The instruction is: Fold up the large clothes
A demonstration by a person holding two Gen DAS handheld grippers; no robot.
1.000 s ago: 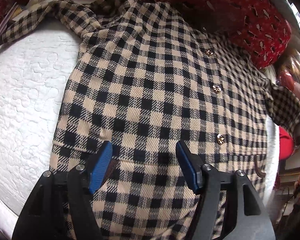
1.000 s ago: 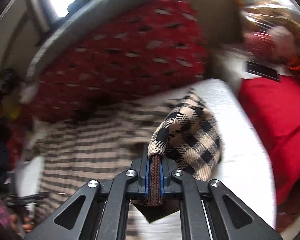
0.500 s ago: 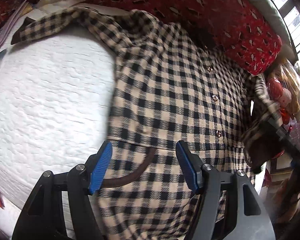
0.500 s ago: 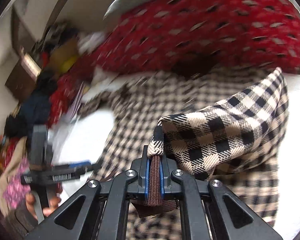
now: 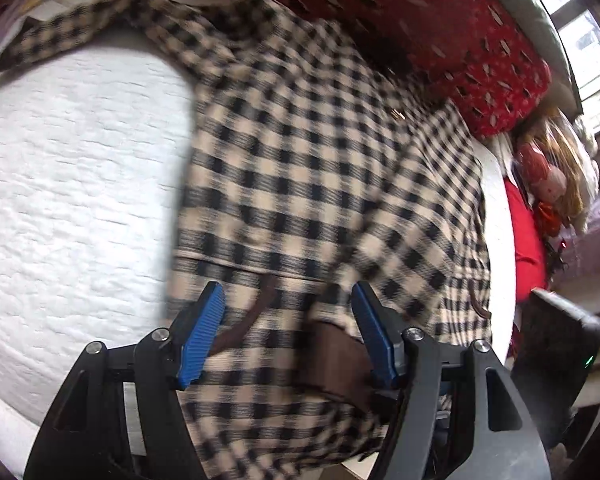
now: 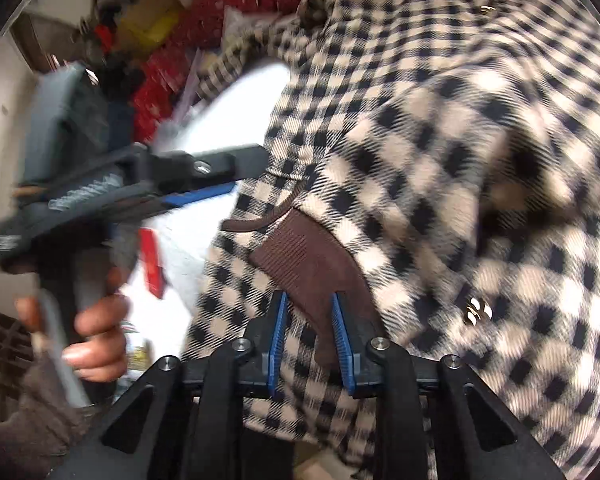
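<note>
One beige-and-black checked woollen coat (image 5: 320, 184), brown ribbed cuff (image 6: 312, 256) between opening right gripper (image 6: 309, 332), left gripper (image 5: 288, 328) spread, empty

Daylight comes in from a window (image 5: 588, 32) at the upper right of my left wrist view, washing it out to near white. The white bedspread (image 5: 72, 184) glares softly and loses texture. Motion blur smears the checked coat (image 6: 480, 152) worst in my right wrist view, where checks dissolve toward the right edge. Both fisheye pictures bend strongly and darken to black at their corners. My own fingers (image 6: 278, 336) stay sharp.
</note>
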